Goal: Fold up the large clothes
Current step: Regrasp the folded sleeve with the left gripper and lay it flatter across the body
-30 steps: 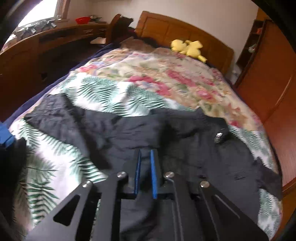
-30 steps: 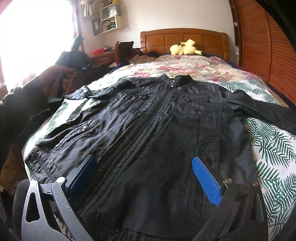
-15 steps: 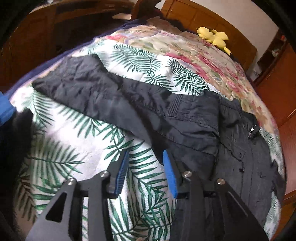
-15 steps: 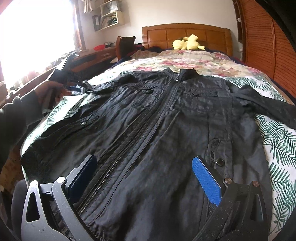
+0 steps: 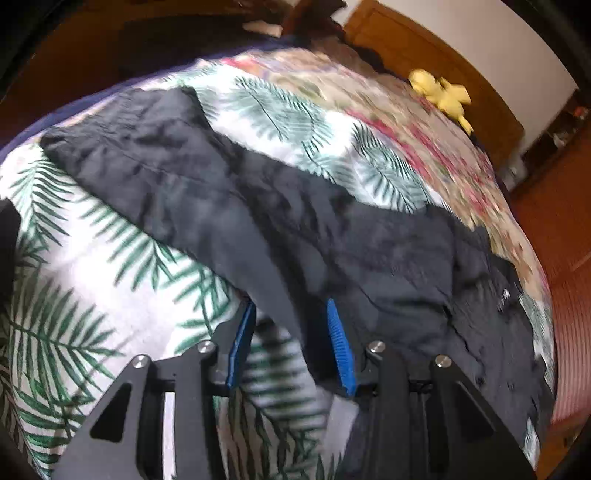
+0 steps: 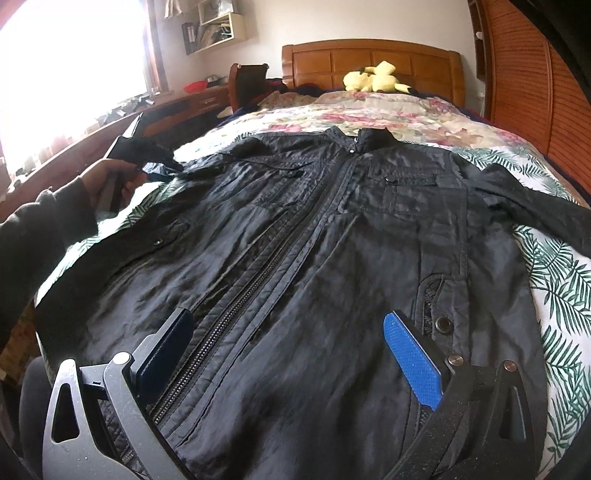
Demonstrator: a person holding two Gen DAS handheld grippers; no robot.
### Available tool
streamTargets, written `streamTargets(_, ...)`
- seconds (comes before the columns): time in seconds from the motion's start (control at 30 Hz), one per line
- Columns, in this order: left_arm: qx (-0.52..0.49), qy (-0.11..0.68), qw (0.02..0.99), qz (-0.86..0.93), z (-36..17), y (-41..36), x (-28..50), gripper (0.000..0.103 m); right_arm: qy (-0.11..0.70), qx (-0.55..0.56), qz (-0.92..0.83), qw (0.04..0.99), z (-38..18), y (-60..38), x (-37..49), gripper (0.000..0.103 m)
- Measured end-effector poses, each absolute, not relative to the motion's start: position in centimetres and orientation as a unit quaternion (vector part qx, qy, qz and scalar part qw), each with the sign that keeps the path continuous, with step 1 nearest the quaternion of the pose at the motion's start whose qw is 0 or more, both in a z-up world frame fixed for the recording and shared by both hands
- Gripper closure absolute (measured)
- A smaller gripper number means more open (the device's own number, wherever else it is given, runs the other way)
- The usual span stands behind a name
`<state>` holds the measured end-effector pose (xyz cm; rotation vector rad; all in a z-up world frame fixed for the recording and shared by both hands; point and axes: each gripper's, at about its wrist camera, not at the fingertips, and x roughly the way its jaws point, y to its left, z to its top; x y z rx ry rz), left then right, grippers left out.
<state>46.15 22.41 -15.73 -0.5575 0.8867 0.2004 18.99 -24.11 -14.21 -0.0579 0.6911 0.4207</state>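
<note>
Bed covered by quilt [image 6: 388,107] printed with flowers at far end, green fern leaves nearer. Yellow plush toy [image 6: 373,76] laid against wooden headboard [image 6: 369,61]. Wooden chair [image 6: 245,83] placed left of bed, beside desk [image 6: 177,107]; red bowl [image 6: 194,86] set on it. Shelf [image 6: 218,27] mounted on wall above. Slatted wooden panel [image 6: 524,74] seen at right.

A bed with a wooden headboard [image 6: 369,61] stands by a white wall [image 6: 332,22]. Bright window [image 6: 70,62] lights a long desk [image 6: 173,107].
</note>
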Motion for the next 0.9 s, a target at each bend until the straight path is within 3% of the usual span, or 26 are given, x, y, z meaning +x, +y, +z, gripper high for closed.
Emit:
streamTargets(0.03,-0.263,0.419,0.864,0.094,-15.7,22.4,46.3,0.086,0.337,-0.028,0.204,0.919,-14.3,-24.1,19.0,0.000)
streamTargets(0.07,-0.260,0.418,0.866,0.089,-15.7,22.2,46.5,0.096,0.337,-0.029,0.204,0.918,-14.3,-24.1,19.1,0.000)
streamTargets(0.13,-0.243,0.419,0.871,0.089,-15.4,21.7,46.8,0.103,0.338,-0.028,0.205,0.918,-14.3,-24.1,19.1,0.000)
streamTargets(0.37,-0.196,0.395,0.895,0.069,-10.6,17.8,46.6,0.103,0.331,-0.021,0.207,0.921,-14.1,-24.3,18.7,0.000)
streamTargets(0.63,-0.123,0.369,0.921,-0.014,-3.5,7.7,43.5,0.103,0.306,0.000,0.205,0.929,-12.4,-27.0,16.2,0.000)
streamTargets(0.9,-0.048,0.386,0.921,-0.001,-4.0,2.5,41.1,0.100,0.292,0.008,0.189,0.938,-11.1,-30.0,13.5,0.000)
